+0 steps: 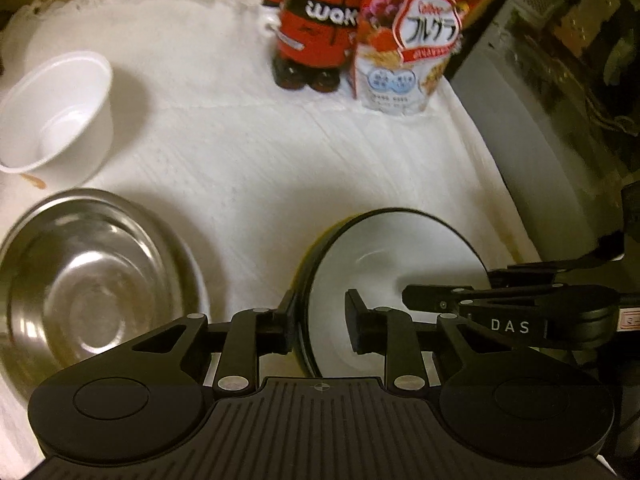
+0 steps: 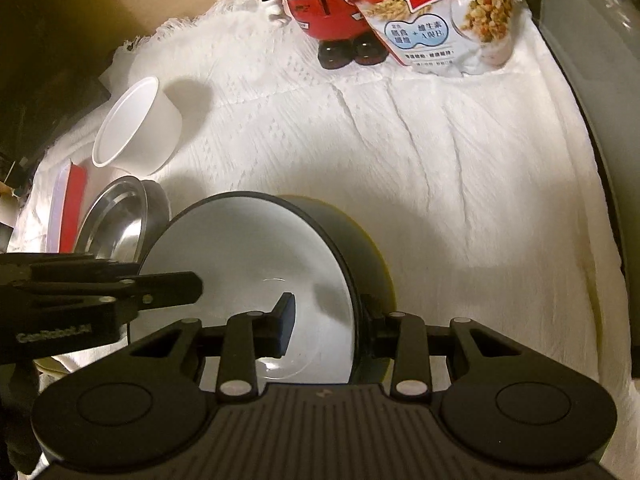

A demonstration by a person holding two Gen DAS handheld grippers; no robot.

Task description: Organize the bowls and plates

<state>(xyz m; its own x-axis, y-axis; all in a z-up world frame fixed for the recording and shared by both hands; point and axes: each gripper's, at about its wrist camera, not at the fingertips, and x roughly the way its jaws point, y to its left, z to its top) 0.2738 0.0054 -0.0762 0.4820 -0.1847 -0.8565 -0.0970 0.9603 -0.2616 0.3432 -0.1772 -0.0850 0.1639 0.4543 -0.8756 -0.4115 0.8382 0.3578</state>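
A bowl (image 1: 400,248), dark outside and white inside, is held between both grippers over a white cloth. My left gripper (image 1: 320,320) straddles its left rim, one finger outside the wall and the other inside, closed on the wall. My right gripper (image 2: 330,330) grips the opposite rim of the bowl (image 2: 240,248) the same way. Each gripper shows from the side in the other's view. A steel bowl (image 1: 92,280) rests on the cloth to the left, also seen in the right wrist view (image 2: 116,220). A white plastic bowl (image 1: 52,112) stands beyond it.
At the back of the white cloth (image 1: 248,140) stand a red figure-shaped bottle (image 1: 316,28) and a cereal bag (image 1: 404,48). A grey appliance wall (image 1: 540,100) lines the right side. A red and white flat item (image 2: 68,208) lies left of the steel bowl.
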